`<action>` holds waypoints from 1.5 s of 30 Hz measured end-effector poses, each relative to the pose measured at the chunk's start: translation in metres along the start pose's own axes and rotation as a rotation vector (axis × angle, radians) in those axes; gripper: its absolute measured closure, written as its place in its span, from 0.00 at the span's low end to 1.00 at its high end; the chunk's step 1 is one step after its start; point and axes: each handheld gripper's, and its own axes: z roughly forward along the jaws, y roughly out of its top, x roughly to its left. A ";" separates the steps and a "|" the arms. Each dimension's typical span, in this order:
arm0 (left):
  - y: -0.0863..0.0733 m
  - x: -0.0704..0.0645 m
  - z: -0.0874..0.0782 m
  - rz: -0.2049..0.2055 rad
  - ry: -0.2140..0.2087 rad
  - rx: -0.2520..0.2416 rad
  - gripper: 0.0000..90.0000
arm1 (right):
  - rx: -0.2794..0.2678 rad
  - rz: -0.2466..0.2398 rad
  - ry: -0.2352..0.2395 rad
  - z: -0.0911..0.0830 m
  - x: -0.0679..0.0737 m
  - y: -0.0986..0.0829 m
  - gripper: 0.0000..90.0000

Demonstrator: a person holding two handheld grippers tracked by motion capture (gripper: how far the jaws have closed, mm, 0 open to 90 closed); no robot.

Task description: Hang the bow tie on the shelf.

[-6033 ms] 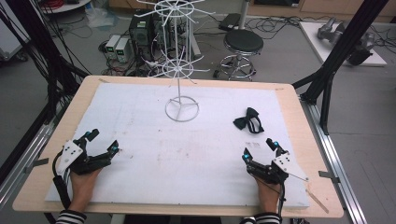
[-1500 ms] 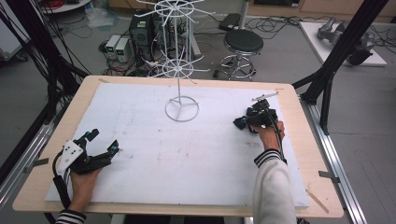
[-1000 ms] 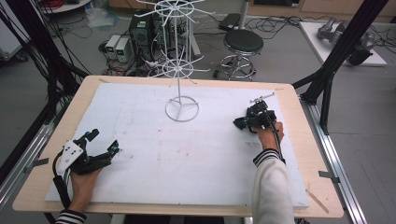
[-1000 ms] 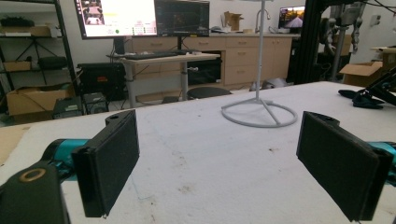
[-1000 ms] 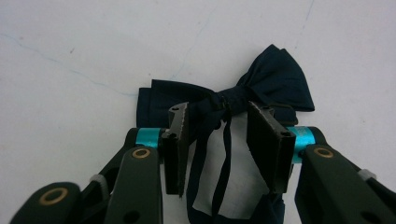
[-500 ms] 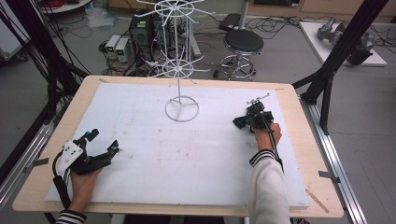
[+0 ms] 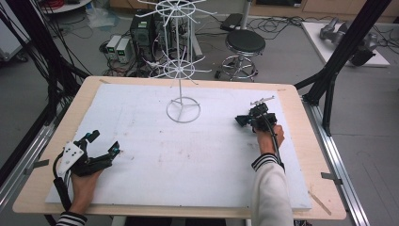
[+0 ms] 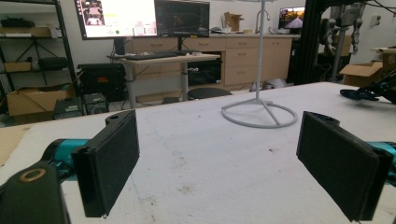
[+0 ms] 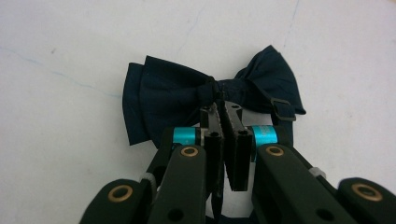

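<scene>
Your right gripper (image 7: 256, 114) is out at the far right of the white mat (image 7: 197, 160), and its jaws are pressed together on the knot of the bow tie (image 9: 187, 95). In the right gripper view the two black pads meet right at the tie's centre, with the dark blue wings fanned out to either side and lying on the mat. A strap with a small buckle (image 9: 283, 109) runs off the right wing. From above, the bow tie (image 7: 243, 120) shows just left of the gripper, well to the right of the wire stand (image 7: 182, 84).

Your left gripper (image 7: 99, 149) rests at the near left of the mat, well apart from everything. Its jaws are spread wide, nothing between them, only bare mat. In the left gripper view the stand's ring base (image 8: 259, 115) sits ahead on the mat, with the bow tie (image 8: 359, 94) and your other gripper far off at the right edge.
</scene>
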 end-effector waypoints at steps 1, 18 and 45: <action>0.000 0.000 0.000 0.002 -0.001 0.000 0.15 | 0.000 0.000 0.000 0.000 0.000 0.000 0.97; 0.000 0.000 0.000 0.002 0.000 -0.001 0.15 | -0.215 0.040 0.038 -0.036 0.008 0.003 0.97; 0.000 0.000 0.000 0.007 0.001 0.002 0.15 | -0.491 0.072 0.130 -0.083 0.029 0.016 0.97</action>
